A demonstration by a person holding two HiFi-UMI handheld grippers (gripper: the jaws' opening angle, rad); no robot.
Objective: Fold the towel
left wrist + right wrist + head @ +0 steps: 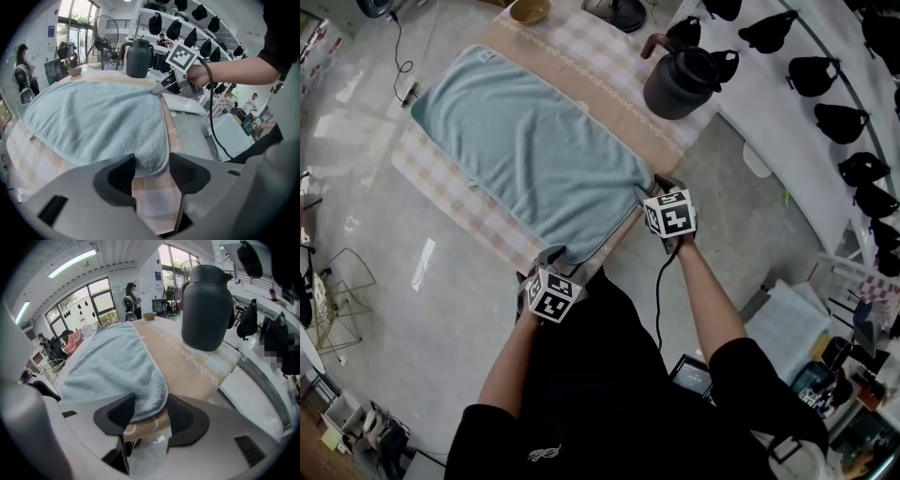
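Found the towel [534, 150] spread flat on the table [441, 183], long axis running away from the near edge. Held left gripper [152, 171] and right gripper [151, 411] wide open astride one near corner apiece, equally close, clamping nothing yet.

towel [534, 150] is fluffy pale-blue terry cloth, tablecloth [436, 178] under it thin smooth checked fabric, jug [675, 89] dark, matt and smooth, floor [384, 272] glossy and reflective, left claw [151, 174] smooth matt grey plastic with ribbed black pads [121, 177].
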